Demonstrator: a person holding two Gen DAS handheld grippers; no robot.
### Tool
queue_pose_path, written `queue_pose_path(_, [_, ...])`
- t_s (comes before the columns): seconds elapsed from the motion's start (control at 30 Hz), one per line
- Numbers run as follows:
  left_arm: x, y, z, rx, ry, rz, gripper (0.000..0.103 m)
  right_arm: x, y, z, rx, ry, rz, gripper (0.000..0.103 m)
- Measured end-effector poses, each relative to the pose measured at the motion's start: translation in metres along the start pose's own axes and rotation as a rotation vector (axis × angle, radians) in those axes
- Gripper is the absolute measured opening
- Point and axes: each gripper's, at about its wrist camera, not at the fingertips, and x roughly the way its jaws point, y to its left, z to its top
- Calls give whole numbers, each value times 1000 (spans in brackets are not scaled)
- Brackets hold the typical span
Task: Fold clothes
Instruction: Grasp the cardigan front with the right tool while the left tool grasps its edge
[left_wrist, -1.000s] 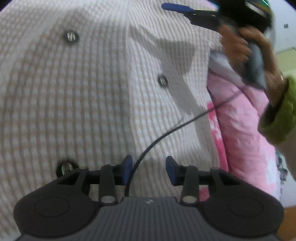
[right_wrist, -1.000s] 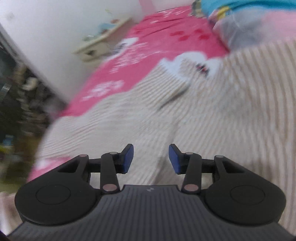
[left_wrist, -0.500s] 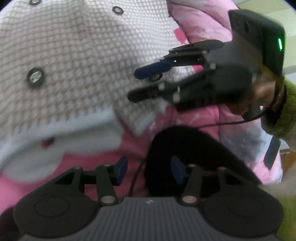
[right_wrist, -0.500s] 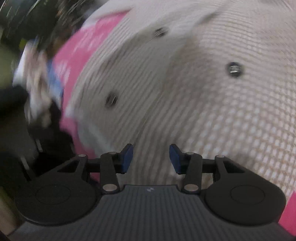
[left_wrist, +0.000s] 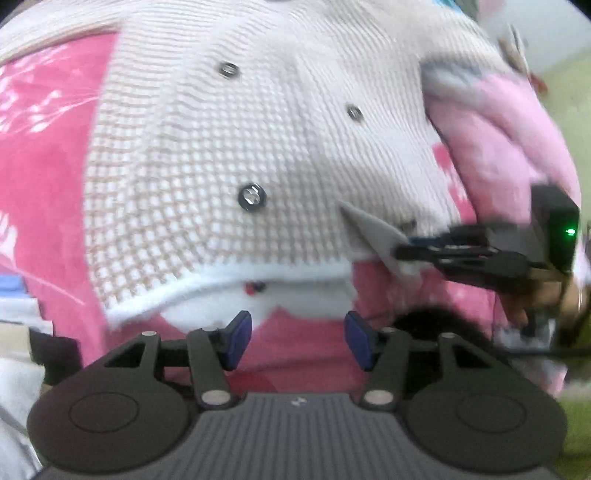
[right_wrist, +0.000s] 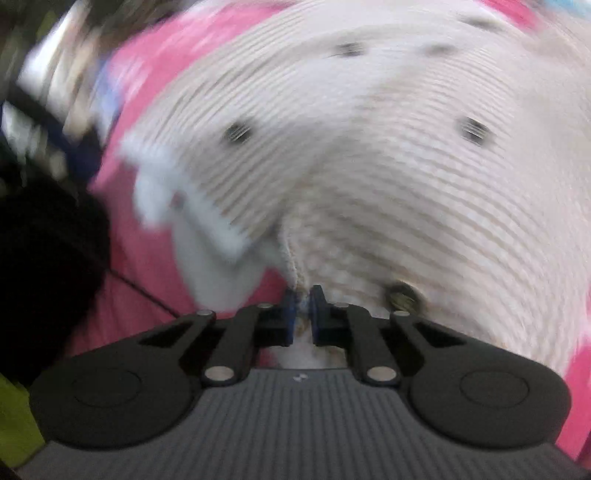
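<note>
Ahead of the left gripper (left_wrist: 297, 334), one cream waffle-knit garment (left_wrist: 229, 155) lies spread over a pink bedcover (left_wrist: 40, 155), its white hem just beyond the two blue pads (left_wrist: 238, 339). These stand well apart with nothing between them; the left tool is released. Three dark snap buttons (left_wrist: 252, 196) are countable on the knit in the left wrist view. To the right of that gripper, the right gripper (left_wrist: 406, 248) is seen side-on at the garment's lower corner, a person's hand (left_wrist: 543, 299) behind it. Between the right gripper's own pads (right_wrist: 289, 314), in the right wrist view, a fold of the garment's edge (right_wrist: 301, 284) is pinched; the jaws are nearly together, clenched on the cloth. That view is blurred; five dark buttons can be made out, one (right_wrist: 404, 295) just right of the fingers. One pale pink quilt (left_wrist: 491, 147) lies bunched to the right of the garment.
</note>
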Motion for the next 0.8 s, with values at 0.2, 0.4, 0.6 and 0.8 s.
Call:
queue_pose_path(0.2, [39, 0, 35, -192, -64, -142, 57, -44, -77, -18, 577, -248, 353, 6])
queue_pose_path(0.4, [100, -6, 82, -376, -40, -385, 58, -56, -103, -28, 756, -323, 459, 6])
queue_pose_path(0.6, [140, -10, 101, -462, 50, -476, 70, -58, -92, -19, 640, -316, 440, 6])
queue_pose_path(0.8, [163, 1, 108, -542, 81, -469, 36, -50, -58, -5, 375, -212, 378, 6])
